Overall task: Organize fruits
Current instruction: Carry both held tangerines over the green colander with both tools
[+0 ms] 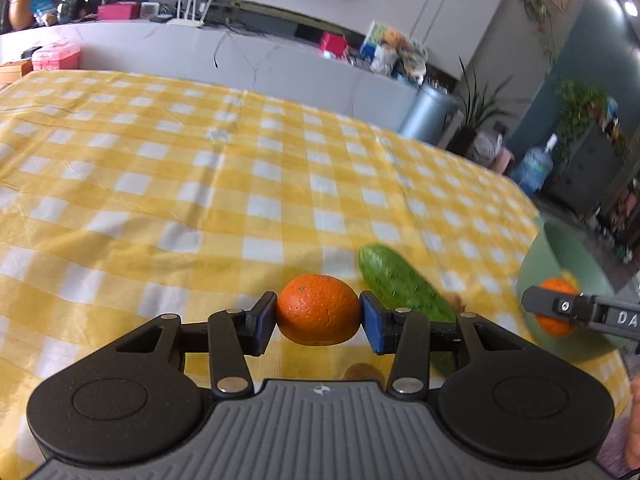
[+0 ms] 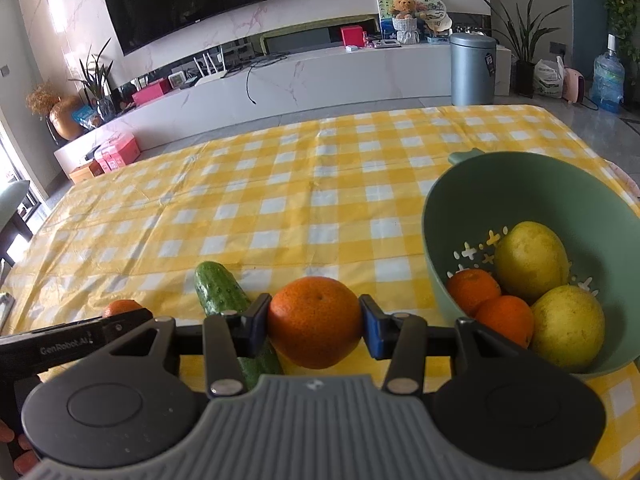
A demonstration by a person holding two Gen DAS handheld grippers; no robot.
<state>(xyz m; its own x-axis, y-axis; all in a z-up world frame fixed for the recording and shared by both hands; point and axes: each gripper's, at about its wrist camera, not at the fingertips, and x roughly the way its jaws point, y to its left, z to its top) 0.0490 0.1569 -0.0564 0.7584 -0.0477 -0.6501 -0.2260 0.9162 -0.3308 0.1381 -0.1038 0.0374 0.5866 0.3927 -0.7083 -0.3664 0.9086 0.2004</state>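
Note:
My left gripper (image 1: 319,322) is shut on an orange mandarin (image 1: 319,309), held just above the yellow checked tablecloth (image 1: 200,184). My right gripper (image 2: 314,326) is shut on a second mandarin (image 2: 315,321), left of the green strainer bowl (image 2: 500,184). The bowl holds two small mandarins (image 2: 473,290) and two yellow lemons (image 2: 530,260). A green cucumber (image 2: 220,290) lies on the cloth between the grippers; it also shows in the left wrist view (image 1: 400,284). The right gripper with its mandarin (image 1: 556,312) shows at the right edge of the left wrist view, in front of the bowl (image 1: 560,248).
A brown kiwi-like fruit (image 1: 362,372) lies partly hidden under my left gripper. The left gripper's side (image 2: 76,338) reaches into the right wrist view at lower left. Beyond the table are a white TV bench (image 2: 320,76) and a grey bin (image 2: 472,68).

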